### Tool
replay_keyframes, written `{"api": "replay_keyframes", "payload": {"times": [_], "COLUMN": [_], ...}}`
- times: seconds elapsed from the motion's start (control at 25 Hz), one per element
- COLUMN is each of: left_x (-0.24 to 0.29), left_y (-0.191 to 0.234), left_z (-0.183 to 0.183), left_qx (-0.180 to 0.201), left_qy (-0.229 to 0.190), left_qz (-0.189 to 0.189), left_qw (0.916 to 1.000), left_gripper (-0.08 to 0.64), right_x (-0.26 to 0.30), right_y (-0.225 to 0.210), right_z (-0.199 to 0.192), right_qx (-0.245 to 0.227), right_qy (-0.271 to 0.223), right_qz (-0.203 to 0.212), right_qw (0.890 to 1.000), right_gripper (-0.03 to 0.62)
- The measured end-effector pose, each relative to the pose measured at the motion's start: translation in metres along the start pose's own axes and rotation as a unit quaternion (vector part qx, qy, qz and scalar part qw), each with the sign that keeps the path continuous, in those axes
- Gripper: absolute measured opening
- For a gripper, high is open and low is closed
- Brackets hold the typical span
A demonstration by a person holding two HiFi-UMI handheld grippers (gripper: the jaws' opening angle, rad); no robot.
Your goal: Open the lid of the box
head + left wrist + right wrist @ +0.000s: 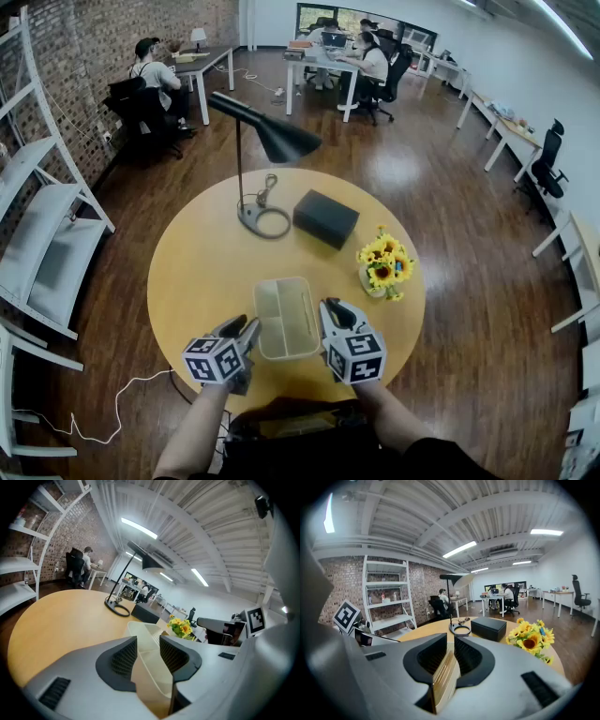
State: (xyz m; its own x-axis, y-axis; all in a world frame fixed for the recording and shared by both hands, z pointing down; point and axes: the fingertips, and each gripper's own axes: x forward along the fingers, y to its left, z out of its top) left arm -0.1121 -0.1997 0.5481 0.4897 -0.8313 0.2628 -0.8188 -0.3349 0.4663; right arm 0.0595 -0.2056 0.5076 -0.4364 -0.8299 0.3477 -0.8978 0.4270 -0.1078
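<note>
A shallow, translucent cream box (286,319) with inner compartments lies on the round yellow table (197,272), near its front edge. My left gripper (249,330) sits at the box's left side. In the left gripper view its jaws (148,651) stand wide, with the box's rim (154,667) running between the pads without visible pressure. My right gripper (328,311) is at the box's right side. In the right gripper view its jaws (450,656) are closed on a thin edge of the box (444,677).
A black box (325,217) and a black desk lamp (265,131) stand behind the cream box. A pot of sunflowers (384,267) is close to my right gripper. A white shelf unit (47,234) is left of the table. People sit at desks far back.
</note>
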Motion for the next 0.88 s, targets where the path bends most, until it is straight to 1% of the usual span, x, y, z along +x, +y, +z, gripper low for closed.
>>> {"api": "replay_keyframes", "payload": {"times": [0.08, 0.16, 0.2, 0.24, 0.28, 0.36, 0.44, 0.48, 0.56, 0.64, 0.68, 0.72, 0.8, 0.88], "left_x": [0.007, 0.014, 0.016, 0.019, 0.021, 0.025, 0.028, 0.029, 0.030, 0.031, 0.031, 0.031, 0.031, 0.032], "left_y": [0.005, 0.008, 0.008, 0.008, 0.008, 0.007, 0.005, 0.004, 0.004, 0.005, 0.006, 0.007, 0.008, 0.006], "left_z": [-0.014, -0.027, -0.032, -0.037, -0.040, -0.047, -0.053, -0.055, -0.057, -0.060, -0.060, -0.060, -0.061, -0.061], "left_qx": [0.011, 0.013, 0.010, 0.005, 0.000, -0.003, 0.002, 0.005, 0.015, 0.023, 0.027, 0.029, 0.032, 0.035], "left_qy": [0.025, 0.045, 0.052, 0.058, 0.062, 0.067, 0.074, 0.076, 0.077, 0.078, 0.078, 0.077, 0.077, 0.080], "left_qz": [0.023, 0.035, 0.036, 0.034, 0.033, 0.030, 0.030, 0.029, 0.032, 0.037, 0.041, 0.044, 0.048, 0.049], "left_qw": [0.9994, 0.9983, 0.9979, 0.9977, 0.9976, 0.9973, 0.9968, 0.9966, 0.9964, 0.9960, 0.9958, 0.9956, 0.9954, 0.9949], "left_gripper": [0.144, 0.144, 0.144, 0.144, 0.144, 0.144, 0.144, 0.144, 0.139, 0.122, 0.100, 0.104, 0.101, 0.100], "right_x": [0.014, 0.026, 0.030, 0.035, 0.038, 0.045, 0.051, 0.053, 0.056, 0.058, 0.058, 0.058, 0.057, 0.057], "right_y": [0.008, 0.014, 0.017, 0.019, 0.021, 0.021, 0.017, 0.016, 0.015, 0.019, 0.020, 0.019, 0.012, 0.008], "right_z": [-0.018, -0.035, -0.043, -0.051, -0.059, -0.075, -0.087, -0.091, -0.093, -0.086, -0.082, -0.083, -0.096, -0.102], "right_qx": [-0.011, -0.019, -0.021, -0.023, -0.024, -0.031, -0.037, -0.039, -0.036, -0.036, -0.038, -0.038, -0.030, -0.018], "right_qy": [0.036, 0.069, 0.086, 0.106, 0.126, 0.158, 0.179, 0.188, 0.197, 0.191, 0.187, 0.186, 0.197, 0.201], "right_qz": [0.004, 0.008, 0.011, 0.013, 0.013, 0.003, -0.015, -0.023, -0.034, -0.040, -0.044, -0.051, -0.069, -0.078], "right_qw": [0.999, 0.997, 0.996, 0.994, 0.992, 0.987, 0.983, 0.981, 0.979, 0.980, 0.981, 0.981, 0.977, 0.976], "right_gripper": [0.051, 0.052, 0.073, 0.133, 0.141, 0.141, 0.110, 0.092, 0.092, 0.086, 0.086, 0.041, 0.037, 0.034]}}
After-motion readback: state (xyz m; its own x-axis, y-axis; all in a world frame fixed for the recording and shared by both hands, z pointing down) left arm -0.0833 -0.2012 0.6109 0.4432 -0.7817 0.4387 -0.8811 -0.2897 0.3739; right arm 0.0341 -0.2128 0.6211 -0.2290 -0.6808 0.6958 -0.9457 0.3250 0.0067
